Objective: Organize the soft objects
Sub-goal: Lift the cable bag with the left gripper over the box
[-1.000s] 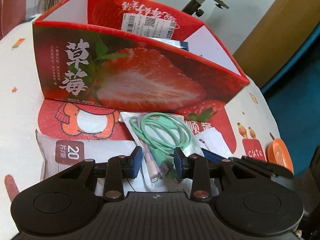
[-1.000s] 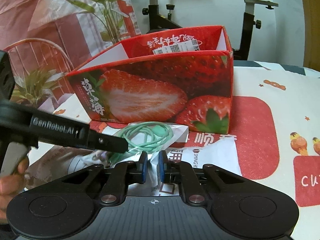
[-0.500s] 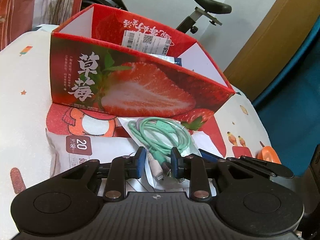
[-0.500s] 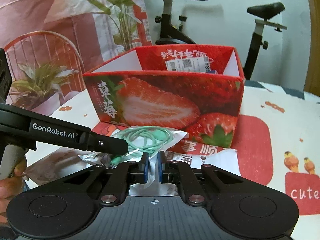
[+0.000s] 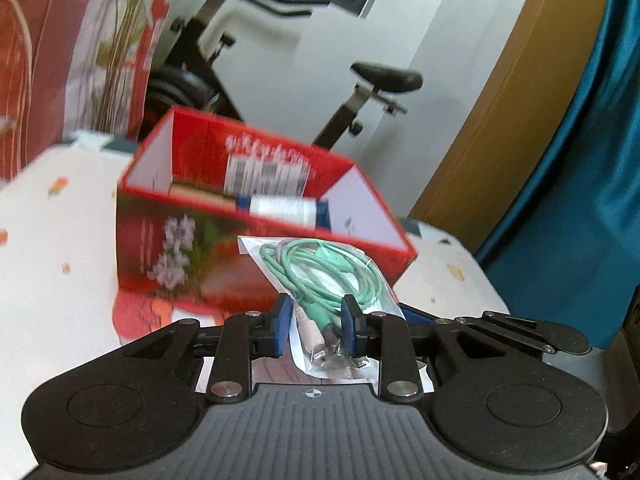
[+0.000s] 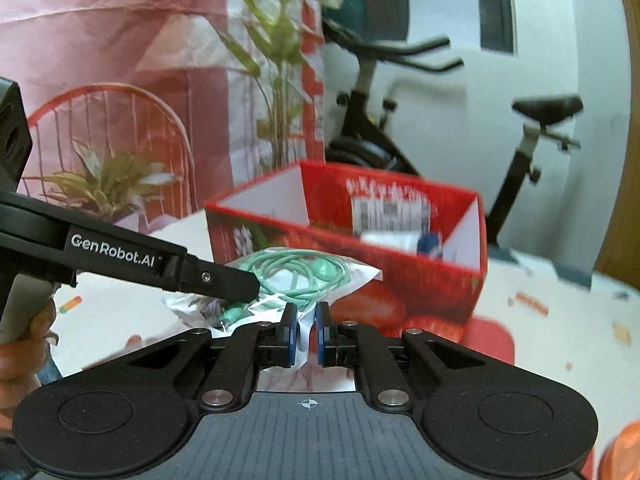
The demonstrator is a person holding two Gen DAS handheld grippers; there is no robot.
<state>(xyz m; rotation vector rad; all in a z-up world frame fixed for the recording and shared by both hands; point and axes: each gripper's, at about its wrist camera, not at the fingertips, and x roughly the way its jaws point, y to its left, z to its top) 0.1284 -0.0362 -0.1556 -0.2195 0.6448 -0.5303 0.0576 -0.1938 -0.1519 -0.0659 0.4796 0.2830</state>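
Note:
A clear plastic bag of coiled green cables [image 5: 320,276] is held in the air in front of the red strawberry box [image 5: 256,248]. My left gripper [image 5: 314,322] is shut on the bag's lower end with the cable plugs. My right gripper [image 6: 306,334] is shut on the bag's edge [image 6: 304,280] from the other side. The left gripper's arm [image 6: 160,264] crosses the right wrist view at the left. The box [image 6: 400,272] is open at the top and holds a white and blue packet [image 5: 284,208].
An exercise bike [image 6: 400,92] stands behind the table. A patterned cloth [image 5: 48,260] covers the table. A wooden panel [image 5: 500,100] and blue curtain [image 5: 592,160] are at the right. A white packet lies on the cloth under the grippers.
Both grippers have lifted the cable bag off the table, up to the level of the box's rim. The view now looks down into the box.

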